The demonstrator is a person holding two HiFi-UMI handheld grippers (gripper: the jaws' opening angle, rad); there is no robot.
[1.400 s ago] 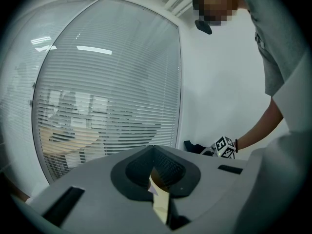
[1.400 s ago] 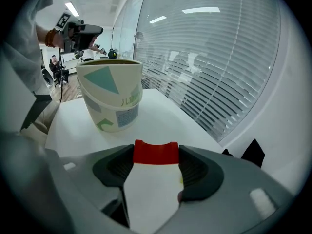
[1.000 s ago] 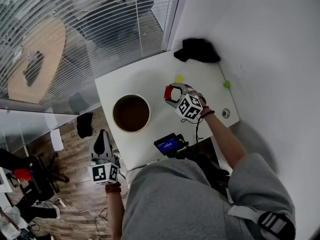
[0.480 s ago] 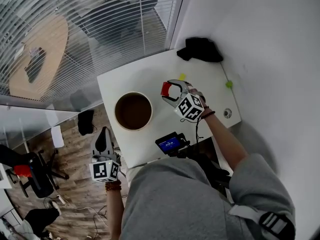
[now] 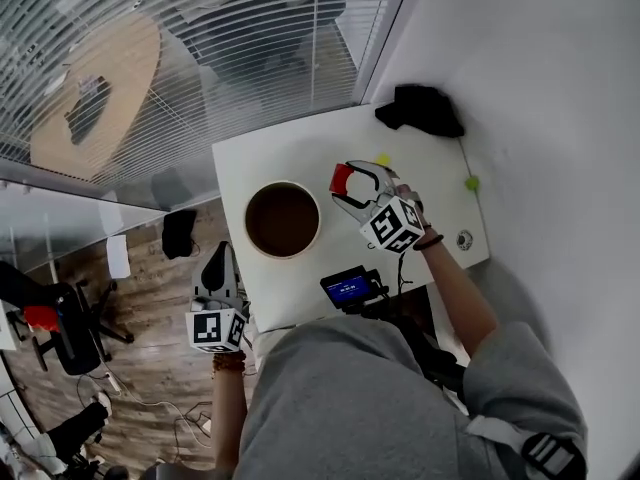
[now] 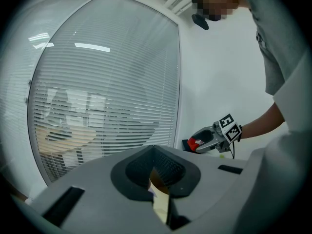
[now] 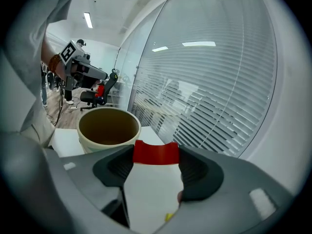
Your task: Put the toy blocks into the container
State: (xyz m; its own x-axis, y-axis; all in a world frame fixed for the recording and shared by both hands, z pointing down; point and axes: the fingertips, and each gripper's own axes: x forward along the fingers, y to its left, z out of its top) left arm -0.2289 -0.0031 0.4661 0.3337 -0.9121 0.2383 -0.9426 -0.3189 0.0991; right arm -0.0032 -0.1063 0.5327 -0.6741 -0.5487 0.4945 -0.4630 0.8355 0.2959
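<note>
A red toy block point(image 5: 341, 178) hangs above the white table point(image 5: 250, 163), with my right gripper point(image 5: 345, 182) shut on it. Right of the round cream container point(image 5: 283, 220) is where it hangs. In the right gripper view the red block point(image 7: 156, 153) spans the gap between the pads, and the container point(image 7: 109, 128) stands just beyond, brown inside. A yellow block point(image 5: 383, 159) and a green block point(image 5: 470, 182) lie on the table farther right. My left gripper point(image 5: 217, 260) is off the table's near left side, jaws together and holding nothing.
A black cloth point(image 5: 420, 108) lies at the table's far right corner. A small device with a blue screen point(image 5: 350, 288) sits at the near edge. A round metal fitting point(image 5: 464, 238) is set near the right edge. Window blinds point(image 5: 250, 38) run behind the table.
My right gripper has lifted with the red block in it and now sits closer to the container in the head view. The left gripper has stayed where it was.
</note>
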